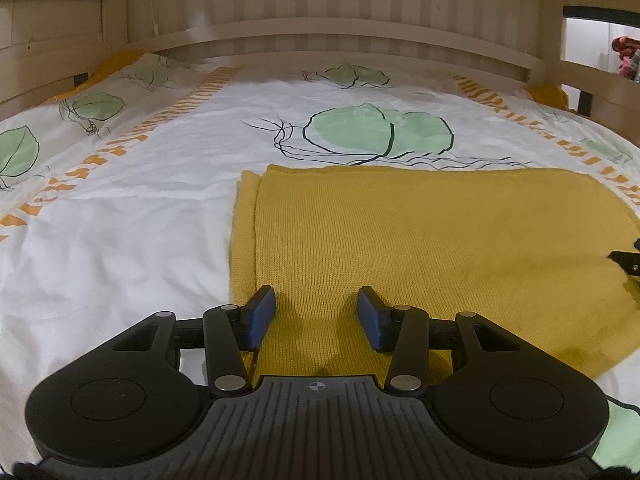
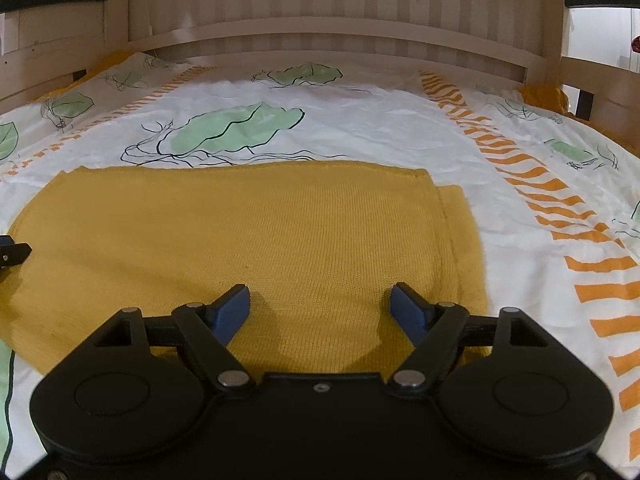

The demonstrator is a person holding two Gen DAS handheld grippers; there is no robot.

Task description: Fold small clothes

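A mustard-yellow knitted garment (image 1: pixel 420 240) lies flat and folded on the bed, with a narrower under-layer showing along its left edge. In the right wrist view the same knitted garment (image 2: pixel 260 240) shows its right edge with a strip sticking out. My left gripper (image 1: pixel 316 312) is open just above the garment's near left part, nothing between its blue pads. My right gripper (image 2: pixel 320 308) is open, wider, over the near right part, and no cloth sits between its pads. The right gripper's tip (image 1: pixel 624 260) shows at the left wrist view's right edge.
The garment rests on a white bedsheet (image 1: pixel 120 240) printed with green leaves and orange stripes. A wooden slatted headboard (image 1: pixel 328 32) closes the far side, with wooden rails at left and right. Some yellow fabric (image 1: pixel 548 94) lies at the far right corner.
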